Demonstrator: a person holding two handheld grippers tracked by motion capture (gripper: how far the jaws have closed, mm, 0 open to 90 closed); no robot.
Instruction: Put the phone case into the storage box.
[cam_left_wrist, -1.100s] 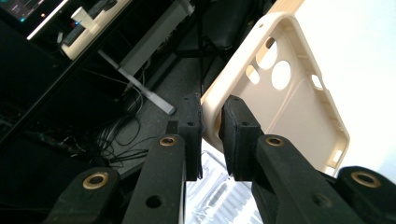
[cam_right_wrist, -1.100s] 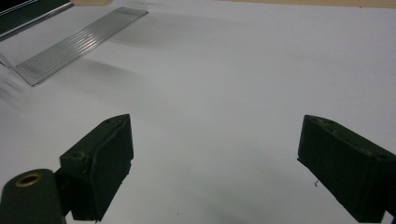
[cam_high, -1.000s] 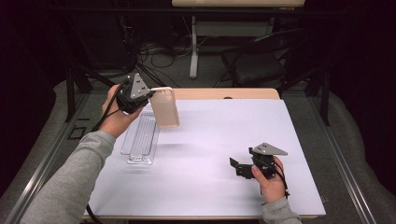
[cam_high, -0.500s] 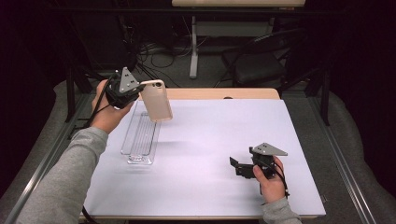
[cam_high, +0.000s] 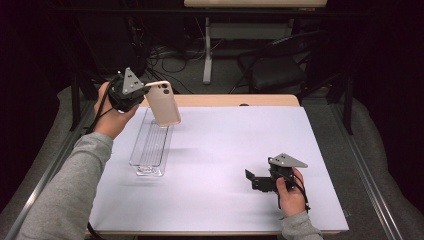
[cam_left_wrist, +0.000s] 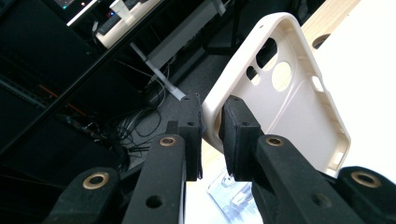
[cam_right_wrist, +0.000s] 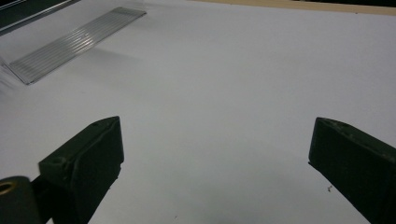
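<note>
White table first: wood strip along the far edge, dark floor w/ cables beyond. On it, at abt 9 o'clock from table centre, lies a clear ribbed tray, long axis running near-to-far, 6 to 12. In the right gripper view the tray sits far off toward 10 o'clock, w/ bare table between.

Phone case, beige, soft-looking, is up in the air over the tray's far end, not touching it. Camera cut-outs sit at its upper end; long axis hangs roughly 12 to 6 in the high view, tilted a bit toward 5. In the left gripper view the case runs from the jaws out toward 1 o'clock, open inner side facing the cam.

Left gripper is clenched on the case's edge, pads pinching the rim near a corner, so the case cantilevers off to 3 o'clock of the hand. Left hand is the near one to the tray by far.

Right gripper rests low at abt 4 o'clock of table centre, well apart from case and tray. Its jaws have just been opening and stand wide, nothing between them.

Judgement: next move turns on case axis vs tray axis; they're close to parallel, so lowering toward 6 w/ small twist looks enough.
</note>
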